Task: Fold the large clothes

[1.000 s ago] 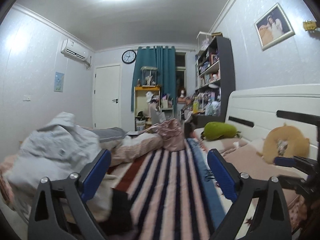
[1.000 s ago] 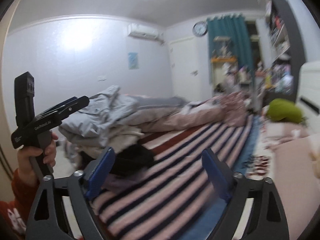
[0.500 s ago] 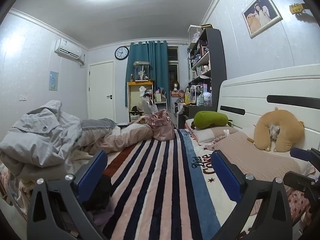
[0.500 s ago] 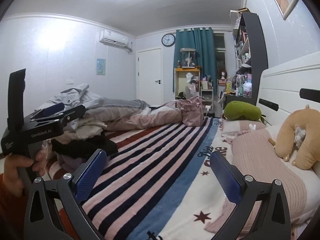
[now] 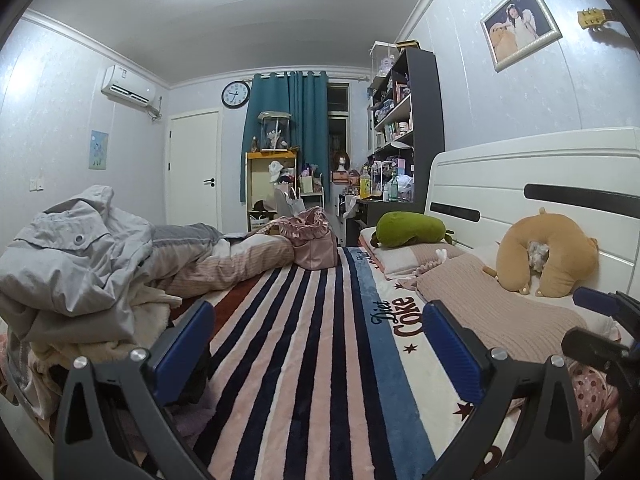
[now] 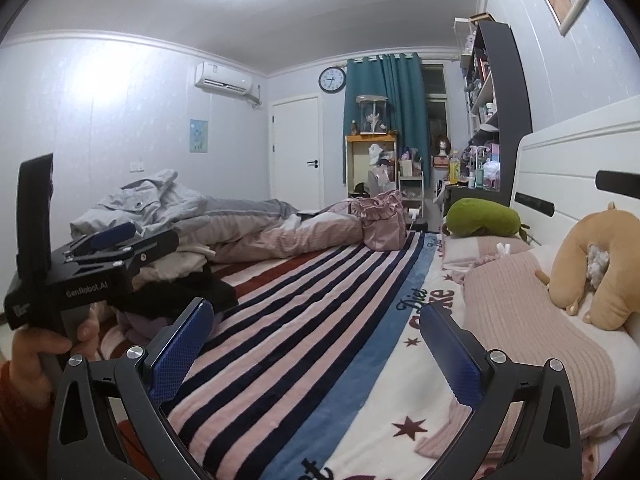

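Your left gripper [image 5: 316, 340] and right gripper [image 6: 316, 344] hover over the striped blanket [image 5: 312, 340], jaws just spread fully wide with nothing between them. Your hand [image 6: 38, 354] grips the left one's handle. The clothes pile [image 5: 76, 276], grey jacket [image 5: 80, 256] on top, sits at the blanket's left edge; 2 pillows [image 6: 520, 312] lie along its right.
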`<action>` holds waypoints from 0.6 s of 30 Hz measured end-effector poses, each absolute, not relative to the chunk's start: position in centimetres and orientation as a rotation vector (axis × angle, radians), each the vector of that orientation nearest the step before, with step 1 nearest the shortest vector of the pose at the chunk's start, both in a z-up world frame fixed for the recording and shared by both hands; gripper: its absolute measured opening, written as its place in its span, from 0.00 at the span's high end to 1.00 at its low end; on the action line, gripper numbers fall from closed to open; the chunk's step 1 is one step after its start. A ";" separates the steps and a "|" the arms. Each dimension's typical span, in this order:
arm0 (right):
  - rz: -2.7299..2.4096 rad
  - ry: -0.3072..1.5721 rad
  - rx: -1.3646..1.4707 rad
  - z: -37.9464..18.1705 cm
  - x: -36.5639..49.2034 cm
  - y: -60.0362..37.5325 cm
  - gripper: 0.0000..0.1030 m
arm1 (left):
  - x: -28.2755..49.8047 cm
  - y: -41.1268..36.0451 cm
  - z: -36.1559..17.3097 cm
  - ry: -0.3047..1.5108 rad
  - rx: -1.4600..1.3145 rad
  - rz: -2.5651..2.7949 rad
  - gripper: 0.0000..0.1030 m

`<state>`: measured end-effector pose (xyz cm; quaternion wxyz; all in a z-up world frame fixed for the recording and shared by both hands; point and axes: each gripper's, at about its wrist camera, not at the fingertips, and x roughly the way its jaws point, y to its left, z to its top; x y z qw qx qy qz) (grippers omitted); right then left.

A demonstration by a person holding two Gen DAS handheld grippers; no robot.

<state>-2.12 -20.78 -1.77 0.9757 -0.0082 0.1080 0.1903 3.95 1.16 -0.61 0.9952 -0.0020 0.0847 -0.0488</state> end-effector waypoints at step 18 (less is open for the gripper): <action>0.374 0.247 0.000 -2.1 -0.5 -21.1 0.00 | 6.2 1.2 -1.2 0.193 0.002 -0.113 0.01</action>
